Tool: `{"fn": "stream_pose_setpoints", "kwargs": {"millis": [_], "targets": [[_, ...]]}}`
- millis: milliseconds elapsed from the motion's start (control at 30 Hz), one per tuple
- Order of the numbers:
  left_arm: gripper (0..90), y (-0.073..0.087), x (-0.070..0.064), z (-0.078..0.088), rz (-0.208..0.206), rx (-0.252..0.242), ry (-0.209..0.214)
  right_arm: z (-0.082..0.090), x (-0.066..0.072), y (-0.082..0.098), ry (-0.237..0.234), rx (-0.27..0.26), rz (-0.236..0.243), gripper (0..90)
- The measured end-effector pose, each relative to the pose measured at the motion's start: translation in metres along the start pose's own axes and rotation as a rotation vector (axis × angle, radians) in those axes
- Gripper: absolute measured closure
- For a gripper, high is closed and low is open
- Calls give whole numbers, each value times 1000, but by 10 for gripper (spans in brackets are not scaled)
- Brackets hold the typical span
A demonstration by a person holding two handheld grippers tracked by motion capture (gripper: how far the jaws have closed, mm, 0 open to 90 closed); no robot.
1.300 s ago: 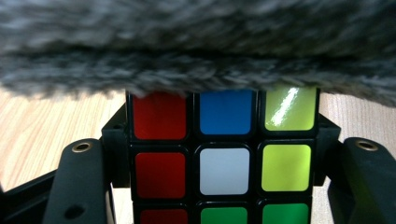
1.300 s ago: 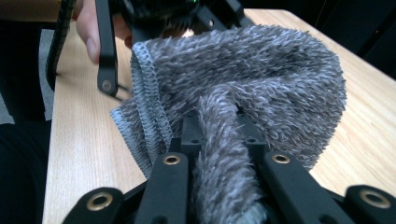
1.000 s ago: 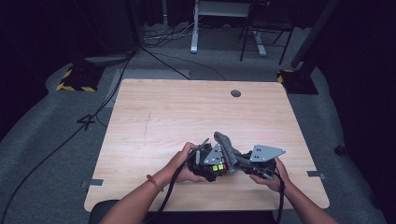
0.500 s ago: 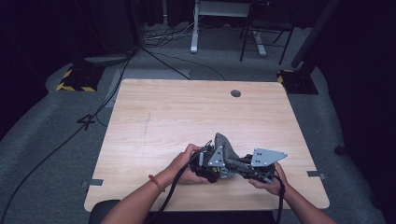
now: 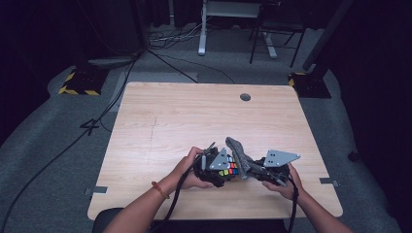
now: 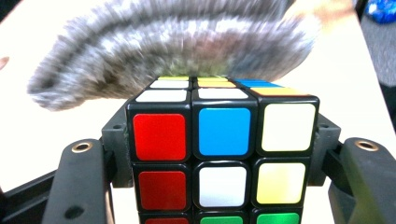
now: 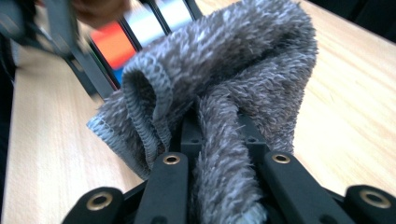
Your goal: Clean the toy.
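Note:
A scrambled puzzle cube (image 6: 219, 154) with red, blue, white, yellow and green stickers is clamped between the jaws of my left gripper (image 6: 222, 163), near the table's front edge (image 5: 227, 170). A fuzzy grey cloth (image 7: 224, 107) is pinched in my right gripper (image 7: 224, 177), which is shut on it. The cloth (image 5: 239, 154) lies against the cube's far face and shows blurred across its top in the left gripper view (image 6: 177, 51). In the high view my left gripper (image 5: 214, 167) and right gripper (image 5: 262, 171) meet, each in a hand.
The light wooden table (image 5: 194, 116) has a round cable hole (image 5: 245, 97) at the back. Cables (image 5: 68, 145) run over the grey floor to the left. Desk legs and a chair base (image 5: 233, 29) stand beyond the table.
The grey cloth has shifted a little to the right over the cube, baring its coloured stickers again in the high view. Both hands stay close together at the table's front.

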State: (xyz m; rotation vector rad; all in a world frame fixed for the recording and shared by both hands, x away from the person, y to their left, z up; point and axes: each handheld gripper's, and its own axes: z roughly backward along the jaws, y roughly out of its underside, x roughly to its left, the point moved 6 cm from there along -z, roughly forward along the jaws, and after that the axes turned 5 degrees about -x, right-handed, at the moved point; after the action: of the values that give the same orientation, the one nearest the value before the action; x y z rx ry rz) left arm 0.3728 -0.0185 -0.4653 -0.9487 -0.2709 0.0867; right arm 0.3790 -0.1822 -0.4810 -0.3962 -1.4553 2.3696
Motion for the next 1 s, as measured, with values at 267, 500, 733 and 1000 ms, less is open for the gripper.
{"fn": "stream_pose_setpoints", "kwargs": {"millis": [267, 500, 733, 1000], "targets": [[332, -2, 1, 3, 2, -29, -3, -2, 8, -2, -82, -71, -40, 782], [329, 5, -2, -6, -23, 43, -18, 5, 13, -11, -94, -130, -23, 782], [332, 9, -5, -14, -36, 100, -30, 3, 15, -20, -66, -137, 10, 782], [334, -3, 0, 3, -10, 8, -7, -5, 8, 4, -70, -26, -28, 781]]}}
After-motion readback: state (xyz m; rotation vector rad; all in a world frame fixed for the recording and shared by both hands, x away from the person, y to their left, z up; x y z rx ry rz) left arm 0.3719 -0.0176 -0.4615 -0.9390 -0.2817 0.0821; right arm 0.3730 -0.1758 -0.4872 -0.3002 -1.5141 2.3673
